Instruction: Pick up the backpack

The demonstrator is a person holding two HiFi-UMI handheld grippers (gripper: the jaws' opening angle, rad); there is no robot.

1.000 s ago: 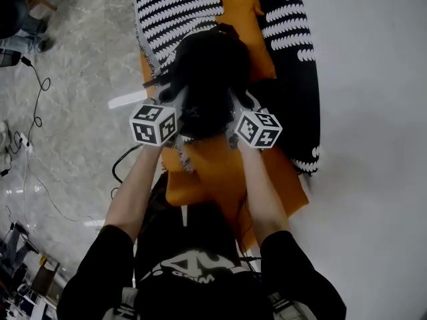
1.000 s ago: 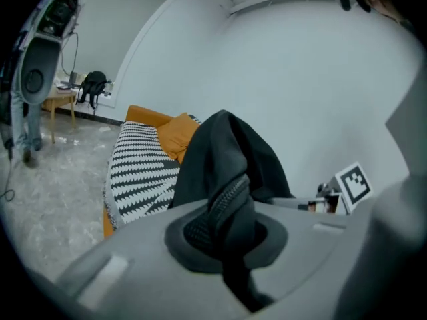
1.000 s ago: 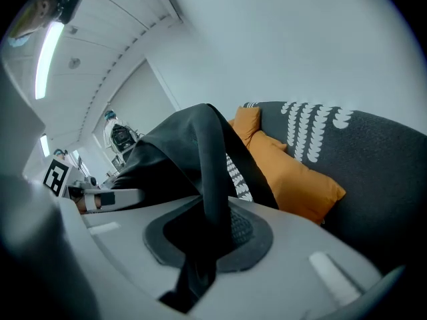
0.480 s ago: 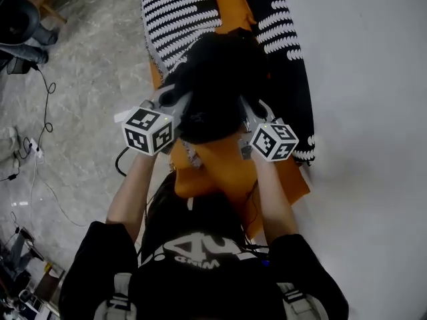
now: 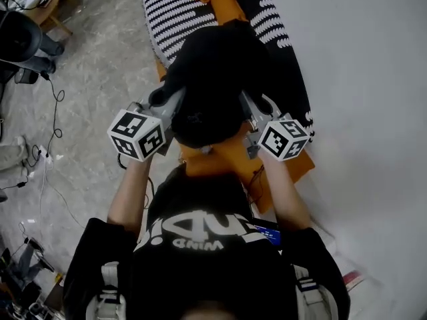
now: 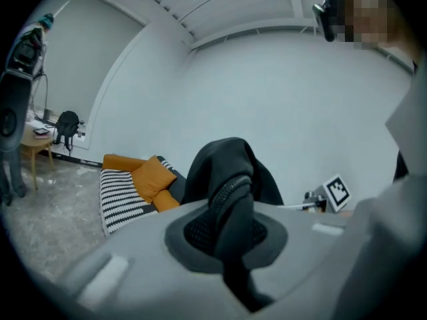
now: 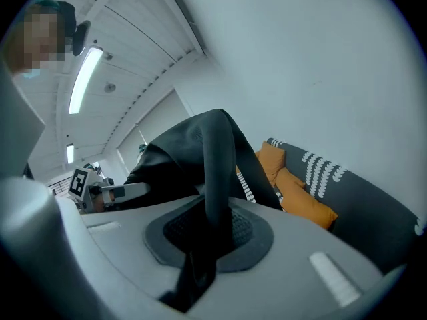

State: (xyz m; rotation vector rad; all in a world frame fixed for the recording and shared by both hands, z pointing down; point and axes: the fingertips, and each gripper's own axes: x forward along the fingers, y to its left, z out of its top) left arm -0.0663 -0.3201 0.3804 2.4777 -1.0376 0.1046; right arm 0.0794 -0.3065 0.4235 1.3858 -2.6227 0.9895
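Observation:
The black backpack [image 5: 212, 79] hangs in the air between both grippers, lifted above the sofa. My left gripper [image 5: 167, 102] is shut on a black shoulder strap [image 6: 230, 205] that runs through its jaws; the bag's body [image 6: 227, 165] rises just beyond. My right gripper [image 5: 250, 109] is shut on the other black strap [image 7: 217, 179], with the bag [image 7: 180, 159] bulging to its left. Each gripper's marker cube shows in the other's view: the right gripper's cube [image 6: 337, 192] and the left gripper's cube [image 7: 80, 182].
Below lies a sofa [image 5: 287, 65] in dark fabric with white stripes, with orange cushions [image 5: 223, 2] and an orange blanket [image 5: 233, 159]. A white wall [image 5: 373, 112] runs along the right. Cables [image 5: 50, 112] trail over the grey floor at left, by a chair [image 5: 27, 29].
Both grippers have risen with the backpack, which has come up off the sofa towards the head camera. The cubes have spread slightly apart.

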